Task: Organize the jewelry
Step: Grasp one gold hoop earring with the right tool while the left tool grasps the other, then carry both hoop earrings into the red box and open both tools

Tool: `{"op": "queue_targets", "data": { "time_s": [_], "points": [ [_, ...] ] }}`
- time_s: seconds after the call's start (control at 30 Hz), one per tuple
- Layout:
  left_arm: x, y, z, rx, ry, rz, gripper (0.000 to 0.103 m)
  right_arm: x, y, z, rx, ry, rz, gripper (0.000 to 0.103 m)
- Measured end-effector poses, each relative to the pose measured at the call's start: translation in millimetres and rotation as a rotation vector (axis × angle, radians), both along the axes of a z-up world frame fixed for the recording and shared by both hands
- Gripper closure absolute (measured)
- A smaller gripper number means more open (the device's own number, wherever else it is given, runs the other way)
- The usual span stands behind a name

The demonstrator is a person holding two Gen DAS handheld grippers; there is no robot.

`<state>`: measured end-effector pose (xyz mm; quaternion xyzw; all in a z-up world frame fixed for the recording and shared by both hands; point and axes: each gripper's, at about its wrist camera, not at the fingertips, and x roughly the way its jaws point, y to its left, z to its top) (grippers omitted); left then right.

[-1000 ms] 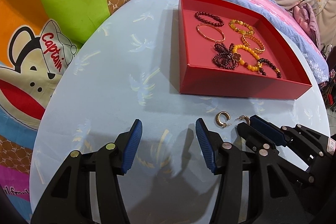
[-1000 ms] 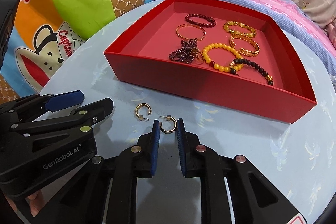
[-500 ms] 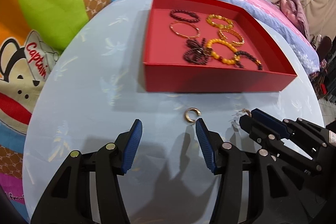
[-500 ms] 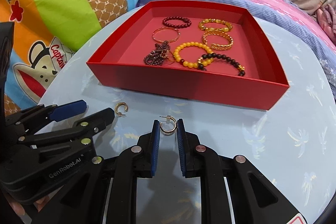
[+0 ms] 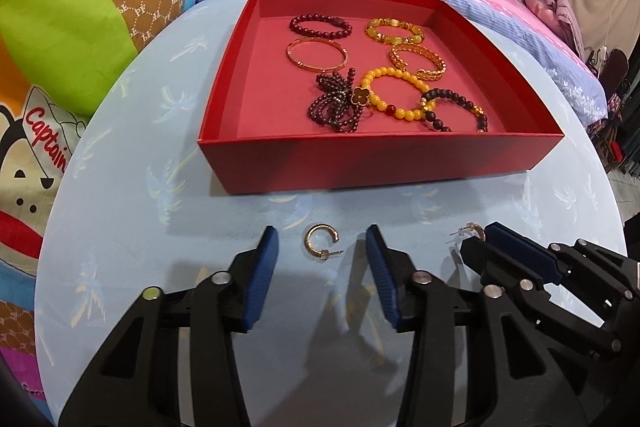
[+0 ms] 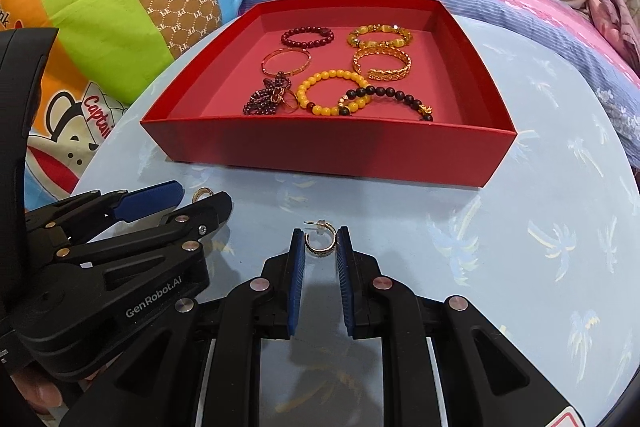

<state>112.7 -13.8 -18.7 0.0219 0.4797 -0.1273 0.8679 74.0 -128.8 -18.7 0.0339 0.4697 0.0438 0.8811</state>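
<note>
Bracelets boxed; two earrings outstanding
Red box (image 5: pixel 376 163) at 12 o'clock. Left gripper (image 5: pixel 322 239) half-closing around a loose hoop (image 5: pixel 321 241) (untouched); right gripper (image 6: pixel 321 239) pinches the other hoop (image 6: pixel 320 242).

"GenRobot.AI": left claw (image 6: pixel 192 205) | "Captain", "PF": cushion (image 5: pixel 48 143)

Left earring (image 6: pixel 202 193) half hidden behind left gripper (image 6: pixel 188 201)

Both grippers (image 6: pixel 320 239) are built of black plastic, fitted with ribbed blue pads (image 5: pixel 262 279) and silver rivets; "GenRobot.AI" is printed in white.
</note>
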Motion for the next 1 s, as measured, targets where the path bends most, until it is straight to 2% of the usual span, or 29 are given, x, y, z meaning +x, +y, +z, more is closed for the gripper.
{"op": "queue_targets", "data": {
  "time_s": [0.33, 0.7, 1.0],
  "points": [
    [-1, -3, 0, -0.006, -0.002, -0.016, 0.087, -1, -3, -3, 0.008, 0.009, -0.005, 0.088],
    [-4, -3, 1, -0.018, 0.006, -0.015, 0.087, -3, -3, 1, 0.008, 0.0, -0.004, 0.088],
    [-14, -5, 17, -0.036, -0.013, -0.028, 0.087, -9, -5, 13, 0.016, -0.033, -0.008, 0.088]
  ]
}}
